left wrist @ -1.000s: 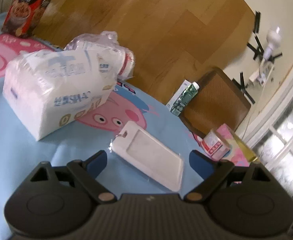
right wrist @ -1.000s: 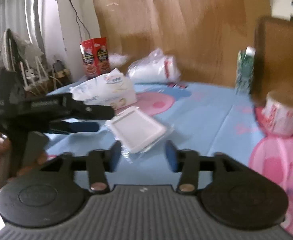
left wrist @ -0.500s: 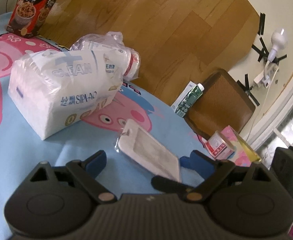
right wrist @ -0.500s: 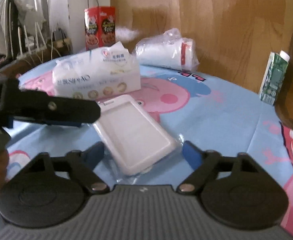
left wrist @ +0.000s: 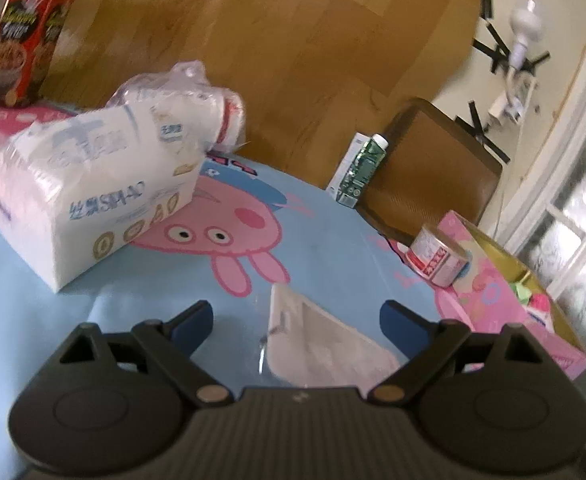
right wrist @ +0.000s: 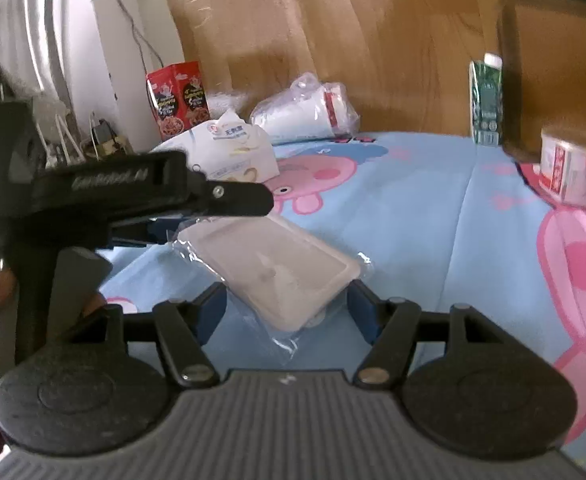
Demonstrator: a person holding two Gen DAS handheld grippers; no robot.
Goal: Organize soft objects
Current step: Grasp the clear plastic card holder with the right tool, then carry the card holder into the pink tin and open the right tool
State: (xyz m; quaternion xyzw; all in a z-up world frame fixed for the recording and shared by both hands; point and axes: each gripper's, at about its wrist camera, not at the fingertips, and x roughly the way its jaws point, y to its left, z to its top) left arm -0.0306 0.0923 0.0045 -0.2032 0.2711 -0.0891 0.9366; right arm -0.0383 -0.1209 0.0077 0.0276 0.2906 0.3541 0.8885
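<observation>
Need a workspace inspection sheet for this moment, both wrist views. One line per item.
Surface: blue cartoon tablecloth, flat.
Job's things: white pouch in clear wrap between the right hand-held gripper pads, jaws closing, contact unclear; tissue pack; bagged white roll.
Clutter: red box, green carton, tape roll, pink box.
Grippers: left hand-held gripper open, over the pouch's far end.
Cables: wires by the wall.
Surroundings: wood panel, window.
</observation>
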